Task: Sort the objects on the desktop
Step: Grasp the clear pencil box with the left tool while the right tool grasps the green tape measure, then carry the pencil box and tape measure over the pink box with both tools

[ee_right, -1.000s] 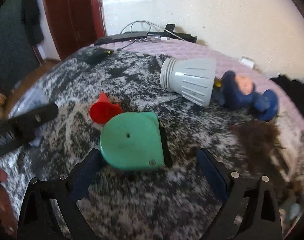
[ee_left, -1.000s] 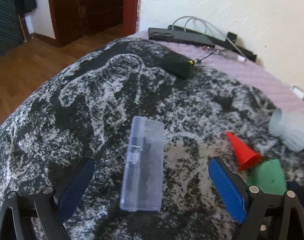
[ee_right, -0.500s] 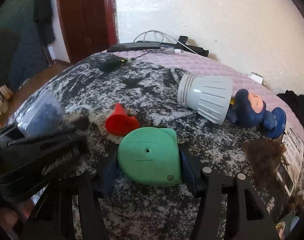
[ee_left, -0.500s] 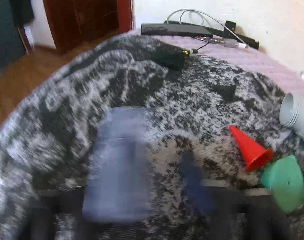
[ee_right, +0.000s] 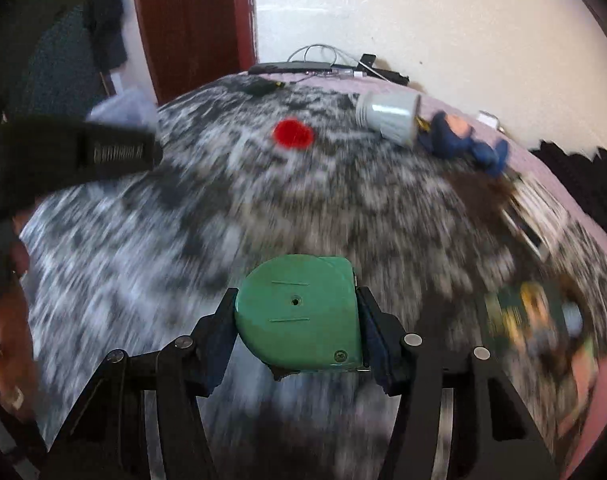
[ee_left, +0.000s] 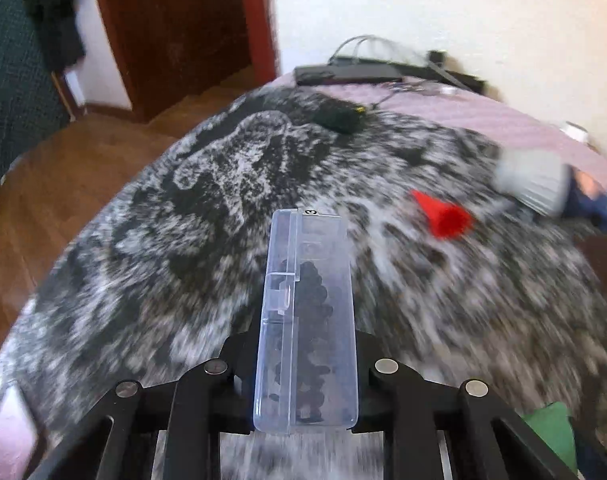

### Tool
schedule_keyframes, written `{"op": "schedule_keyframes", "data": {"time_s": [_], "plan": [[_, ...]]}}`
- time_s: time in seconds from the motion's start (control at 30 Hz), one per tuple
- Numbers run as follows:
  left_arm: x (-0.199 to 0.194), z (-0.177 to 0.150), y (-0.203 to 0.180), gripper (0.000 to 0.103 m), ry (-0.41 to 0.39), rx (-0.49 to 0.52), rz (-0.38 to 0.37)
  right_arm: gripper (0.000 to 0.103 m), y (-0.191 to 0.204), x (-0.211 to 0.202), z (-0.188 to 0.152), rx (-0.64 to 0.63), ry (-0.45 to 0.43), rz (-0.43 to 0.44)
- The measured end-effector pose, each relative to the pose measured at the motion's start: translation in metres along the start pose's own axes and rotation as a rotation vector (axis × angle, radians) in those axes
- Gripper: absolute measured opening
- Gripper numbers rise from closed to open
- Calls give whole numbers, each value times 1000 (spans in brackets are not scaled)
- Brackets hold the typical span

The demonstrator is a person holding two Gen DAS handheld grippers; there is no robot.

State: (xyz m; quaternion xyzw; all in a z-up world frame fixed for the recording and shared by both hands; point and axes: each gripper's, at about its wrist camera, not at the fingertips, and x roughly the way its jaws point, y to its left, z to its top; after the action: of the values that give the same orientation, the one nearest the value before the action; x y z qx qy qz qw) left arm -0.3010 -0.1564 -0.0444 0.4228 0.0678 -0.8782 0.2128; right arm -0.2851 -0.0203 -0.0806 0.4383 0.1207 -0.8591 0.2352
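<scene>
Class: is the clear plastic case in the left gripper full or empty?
Partly full: dark small pieces show through the clear plastic case, clamped by the left gripper.

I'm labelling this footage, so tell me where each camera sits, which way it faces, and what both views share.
Left wrist: rides the left gripper, facing forward over the blanket toward the wall; its black fingers clamp a clear box.
Right wrist: rides the right gripper, facing the same way; its fingers clamp a green tape measure, with the left gripper at left.
Shared: red cone, grey cup, blue toy.
</scene>
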Motion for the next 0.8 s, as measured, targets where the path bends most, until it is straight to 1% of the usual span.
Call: {"op": "schedule_keyframes", "data": {"time_s": [0.03,0.17,0.23,0.37,0.5,0.57,0.67,0.8], "plan": [[-16,-9,-1,24,-14,17,-5,60,2,-11,-10,1,1,0],[-66,-47,2,24,-1,51,-83,60,4,-61,-56,20,1,-15],[-91,-71,-2,24,6,89,-118,60,3,-85,-78,44,1,-19],[-136,-113,-12,24,-13,177,-160,60,-9,-136,-123,120,-4,-17],[-183,-153,-20,24,-34,265,-211,60,-31,-193,-166,228,-31,1],[-202,-167,-24,24,-47,300,-237,60,-40,-222,-187,262,-53,-7],[-231,-186,-32,24,-41,340,-299,60,-54,-260,-214,310,-82,-25],[-266,-204,-62,24,-47,412,-375,60,-78,-305,-249,386,-113,-55]]}}
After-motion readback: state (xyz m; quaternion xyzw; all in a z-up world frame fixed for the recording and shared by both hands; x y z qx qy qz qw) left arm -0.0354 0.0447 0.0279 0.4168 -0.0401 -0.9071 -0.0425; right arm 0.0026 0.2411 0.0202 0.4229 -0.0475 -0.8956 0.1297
